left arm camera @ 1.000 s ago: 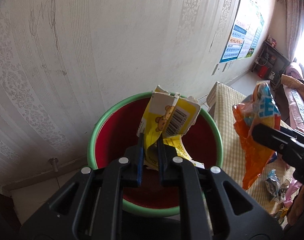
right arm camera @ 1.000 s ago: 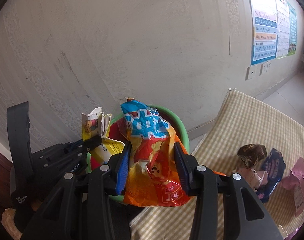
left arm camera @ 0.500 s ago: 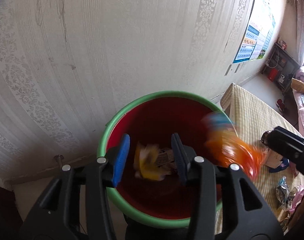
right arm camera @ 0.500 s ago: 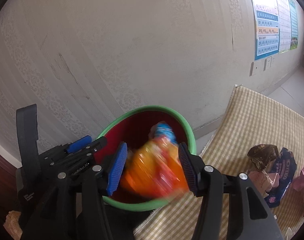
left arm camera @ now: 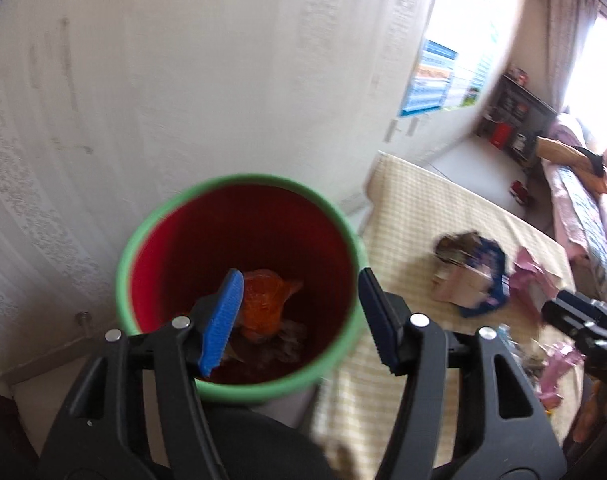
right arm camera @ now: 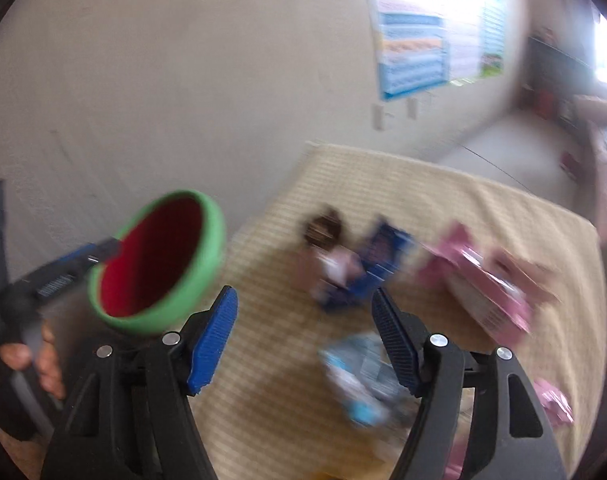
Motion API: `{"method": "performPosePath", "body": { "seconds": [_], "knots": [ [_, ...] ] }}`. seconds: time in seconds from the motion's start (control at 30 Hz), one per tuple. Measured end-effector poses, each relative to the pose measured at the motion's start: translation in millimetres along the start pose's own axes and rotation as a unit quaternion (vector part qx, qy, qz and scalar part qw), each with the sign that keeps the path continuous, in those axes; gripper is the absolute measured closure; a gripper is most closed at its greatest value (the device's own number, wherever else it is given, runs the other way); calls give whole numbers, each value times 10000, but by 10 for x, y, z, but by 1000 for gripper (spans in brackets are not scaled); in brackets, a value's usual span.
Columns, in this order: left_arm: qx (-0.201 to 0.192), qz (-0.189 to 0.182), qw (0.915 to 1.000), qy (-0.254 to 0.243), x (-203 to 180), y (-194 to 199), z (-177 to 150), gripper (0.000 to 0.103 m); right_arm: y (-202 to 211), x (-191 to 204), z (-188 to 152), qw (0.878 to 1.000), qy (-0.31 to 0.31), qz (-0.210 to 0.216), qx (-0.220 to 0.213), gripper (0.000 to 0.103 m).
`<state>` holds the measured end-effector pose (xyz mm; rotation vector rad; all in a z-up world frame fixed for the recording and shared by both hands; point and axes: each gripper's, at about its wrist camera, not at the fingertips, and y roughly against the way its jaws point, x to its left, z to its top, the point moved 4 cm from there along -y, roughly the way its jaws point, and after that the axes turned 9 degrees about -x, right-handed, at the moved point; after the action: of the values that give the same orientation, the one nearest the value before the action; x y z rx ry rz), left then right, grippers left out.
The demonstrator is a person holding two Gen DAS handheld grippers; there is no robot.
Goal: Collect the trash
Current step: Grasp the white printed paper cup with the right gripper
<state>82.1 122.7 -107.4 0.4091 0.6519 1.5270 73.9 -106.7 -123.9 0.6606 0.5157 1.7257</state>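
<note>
1. The left gripper [left arm camera: 299, 316] had just been opening; its jaws stood wide over the red bin [left arm camera: 151, 248] with nothing between them.
2. The yellow carton it held 1 second ago was gone from its jaws.
3. The orange bag [left arm camera: 267, 300] now lay inside the bin.
4. The right gripper [right arm camera: 303, 340] had also just been opening, empty, above wrappers [right arm camera: 367, 380] beside the bin.

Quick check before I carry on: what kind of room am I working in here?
Probably a lived-in home room, likely a living room or bedroom: patterned wallpaper, a wall poster, a checked cloth strewn with snack wrappers, and a red bin.
</note>
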Motion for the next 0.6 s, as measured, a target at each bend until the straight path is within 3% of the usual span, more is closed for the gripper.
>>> {"method": "performPosePath", "body": {
  "seconds": [0.17, 0.37, 0.4, 0.5, 0.6],
  "knots": [
    [253, -408, 9987, -192, -469, 27, -185, 46, 84, -777, -530, 9930, -838, -702, 441, 35],
    [457, -821, 9947, -419, -942, 91, -339, 46, -44, -1019, -842, 9863, -1433, -399, 717, 36],
    [507, -863, 9940, -439, -1006, 93, -371, 46, -80, -1023, -859, 9863, -1448, -308, 732, 39],
    [644, -916, 9921, -561, -1176, 91, -477, 46, -155, -1009, -893, 9870, -1391, -153, 787, 59],
    [784, -1025, 9896, -640, -1334, 70, -574, 46, -113, -1027, -860, 9868, -1488, -5, 645, 66]
  ]
}}
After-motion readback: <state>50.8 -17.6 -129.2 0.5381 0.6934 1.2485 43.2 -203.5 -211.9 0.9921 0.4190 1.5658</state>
